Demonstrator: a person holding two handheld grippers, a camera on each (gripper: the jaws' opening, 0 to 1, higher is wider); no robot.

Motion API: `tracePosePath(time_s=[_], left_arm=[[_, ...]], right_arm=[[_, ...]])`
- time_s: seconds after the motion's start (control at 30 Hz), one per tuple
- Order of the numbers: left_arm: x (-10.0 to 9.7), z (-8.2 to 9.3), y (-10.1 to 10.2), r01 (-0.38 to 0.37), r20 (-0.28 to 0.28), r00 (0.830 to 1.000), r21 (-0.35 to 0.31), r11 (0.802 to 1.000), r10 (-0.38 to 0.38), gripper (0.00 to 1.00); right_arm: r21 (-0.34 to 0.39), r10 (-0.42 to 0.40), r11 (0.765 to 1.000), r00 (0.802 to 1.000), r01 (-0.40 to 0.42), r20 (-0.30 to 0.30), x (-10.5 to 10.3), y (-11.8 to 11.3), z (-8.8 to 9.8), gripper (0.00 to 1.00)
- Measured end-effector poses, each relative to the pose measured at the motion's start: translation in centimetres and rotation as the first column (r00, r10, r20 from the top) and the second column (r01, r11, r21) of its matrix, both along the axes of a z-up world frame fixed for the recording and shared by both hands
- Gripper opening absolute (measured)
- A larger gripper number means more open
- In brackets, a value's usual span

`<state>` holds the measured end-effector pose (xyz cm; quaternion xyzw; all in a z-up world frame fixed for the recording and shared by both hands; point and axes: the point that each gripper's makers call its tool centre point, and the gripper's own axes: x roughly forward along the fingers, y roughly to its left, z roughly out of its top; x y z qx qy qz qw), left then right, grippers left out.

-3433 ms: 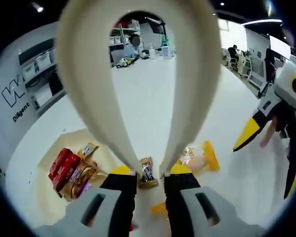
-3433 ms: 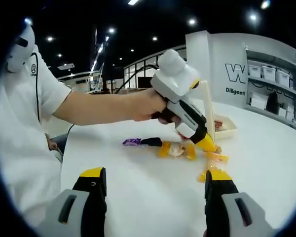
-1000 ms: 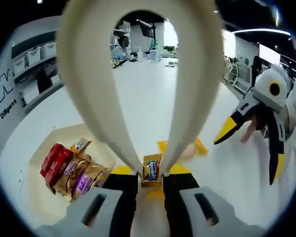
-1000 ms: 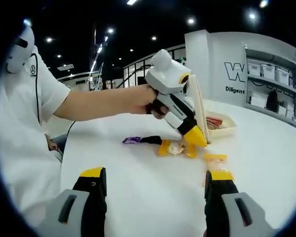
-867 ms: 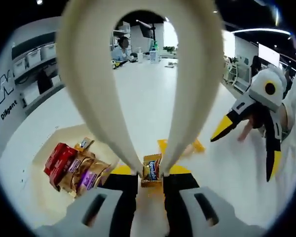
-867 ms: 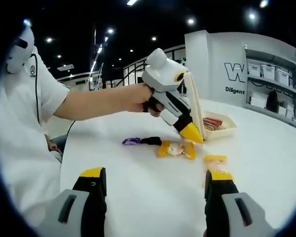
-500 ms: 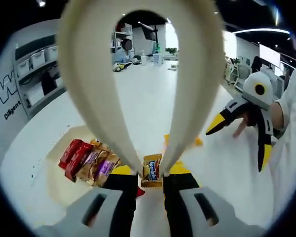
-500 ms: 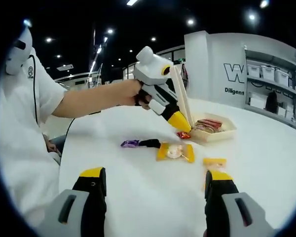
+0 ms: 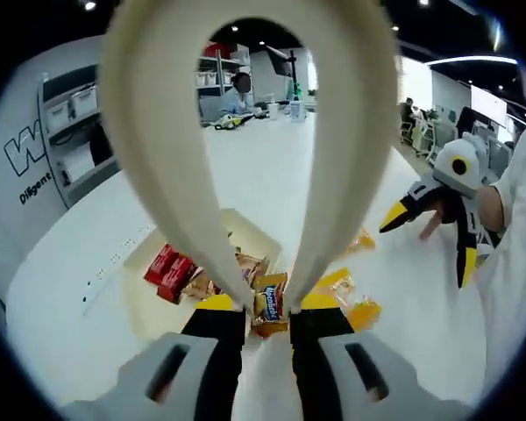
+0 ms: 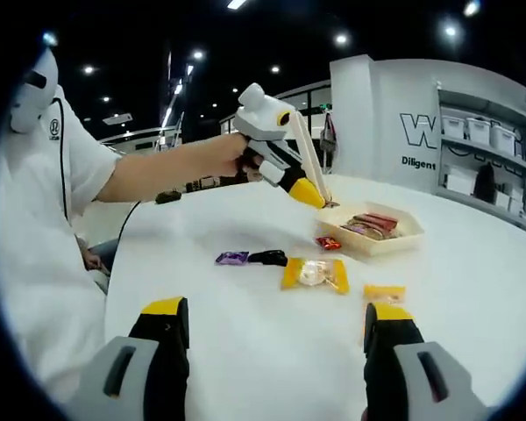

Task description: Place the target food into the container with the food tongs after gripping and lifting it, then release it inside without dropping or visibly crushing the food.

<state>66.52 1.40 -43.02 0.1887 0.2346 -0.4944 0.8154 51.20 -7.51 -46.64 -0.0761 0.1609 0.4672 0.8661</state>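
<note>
Glossy white round desk point(image 10: 245, 316), dark hall, grey wall shelves. Left gripper point(image 9: 267, 316) jaws clamp cream plastic tongs point(image 9: 333, 132) pinching wrapped candy point(image 9: 271, 304) above shallow cream tray point(image 10: 394, 239); right gripper point(image 10: 276, 338) jaws wide.

Left gripper point(image 10: 311, 195) upper centre of right gripper view, arm outstretched, fingers clamped together. Right gripper point(image 10: 276, 338) bottom of frame, fingers wide apart.
</note>
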Motion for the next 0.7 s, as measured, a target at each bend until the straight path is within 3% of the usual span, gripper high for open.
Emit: tracePosePath(time_s=[0.33,0.7], left_arm=[[2.8,0.9,1.5,-0.044,0.029,0.999,0.002,0.999,0.044,0.18],[6.2,0.5,2.3,-0.086,0.041,0.995,0.001,0.996,0.086,0.18]], right_arm=[[-0.004,0.0,1.0,1.0,0.0,-0.006,0.0,0.0,-0.2,0.81],[-0.007,-0.01,1.0,1.0,0.009,-0.012,0.0,-0.4,-0.4,0.81]])
